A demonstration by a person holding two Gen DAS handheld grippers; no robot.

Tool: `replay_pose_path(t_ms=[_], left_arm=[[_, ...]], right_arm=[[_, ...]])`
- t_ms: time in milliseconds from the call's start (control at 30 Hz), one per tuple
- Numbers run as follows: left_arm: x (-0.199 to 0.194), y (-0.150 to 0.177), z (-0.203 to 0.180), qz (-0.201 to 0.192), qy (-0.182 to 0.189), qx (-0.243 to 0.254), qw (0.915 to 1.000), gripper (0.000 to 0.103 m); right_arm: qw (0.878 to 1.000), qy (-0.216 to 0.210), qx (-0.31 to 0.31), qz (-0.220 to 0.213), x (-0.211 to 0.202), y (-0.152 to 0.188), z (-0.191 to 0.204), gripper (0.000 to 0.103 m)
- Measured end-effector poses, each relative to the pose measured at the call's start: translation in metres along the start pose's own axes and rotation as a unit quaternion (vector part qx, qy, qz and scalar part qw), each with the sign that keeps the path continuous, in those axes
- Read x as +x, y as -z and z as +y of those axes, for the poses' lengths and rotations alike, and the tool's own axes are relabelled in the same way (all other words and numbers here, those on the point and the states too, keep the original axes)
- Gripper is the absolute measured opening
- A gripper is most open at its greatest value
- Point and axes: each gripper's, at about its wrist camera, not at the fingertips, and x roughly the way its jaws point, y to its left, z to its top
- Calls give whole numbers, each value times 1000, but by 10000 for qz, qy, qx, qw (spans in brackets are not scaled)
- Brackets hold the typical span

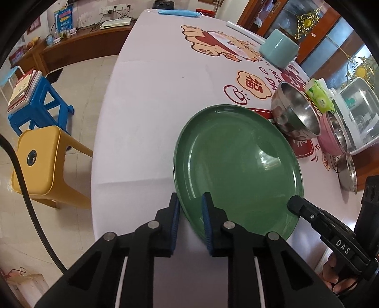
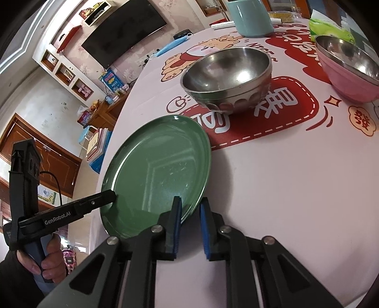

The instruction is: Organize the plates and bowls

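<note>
A round green plate [image 1: 236, 165] [image 2: 156, 170] lies on the white printed tablecloth near the table's front edge. My left gripper [image 1: 190, 203] is shut on the plate's near left rim, one blue pad inside the dish and one outside. My right gripper [image 2: 190, 206] is shut on the near right rim in the same way. Each gripper's tip also shows in the other wrist view, resting on the rim. Behind the plate stand a steel bowl [image 1: 296, 111] [image 2: 227, 78] and a pink bowl [image 1: 331, 135] [image 2: 348, 71] with a steel lining.
A teal cup [image 1: 278, 48] [image 2: 251, 19] stands farther back, with a green tissue pack [image 1: 319, 97] beside the bowls. A steel lid [image 1: 347, 170] lies at the right. Off the table's left edge stand a yellow stool [image 1: 40, 161] and a blue stool [image 1: 35, 111] with books on it.
</note>
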Motion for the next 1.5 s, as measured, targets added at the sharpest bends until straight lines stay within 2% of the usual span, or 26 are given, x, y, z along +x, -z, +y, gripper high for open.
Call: replay_pose_path(t_ms=[467, 733, 1100, 1500], left_arm=[[-58, 26, -10, -403, -2, 213, 9990, 17], [-94, 53, -24, -621, 24, 324, 9975, 17], [-138, 97, -61, -941, -2, 491, 9943, 18], [-164, 149, -107, -1024, -20, 673, 9925, 18]], right_arm=[[9988, -72, -272, -402, -47, 14, 20, 15], [9968, -113, -457, -641, -83, 31, 26, 15], [9935, -220, -542, -977, -135, 60, 17, 15], [9897, -105, -937, -1076, -185, 91, -2, 15]])
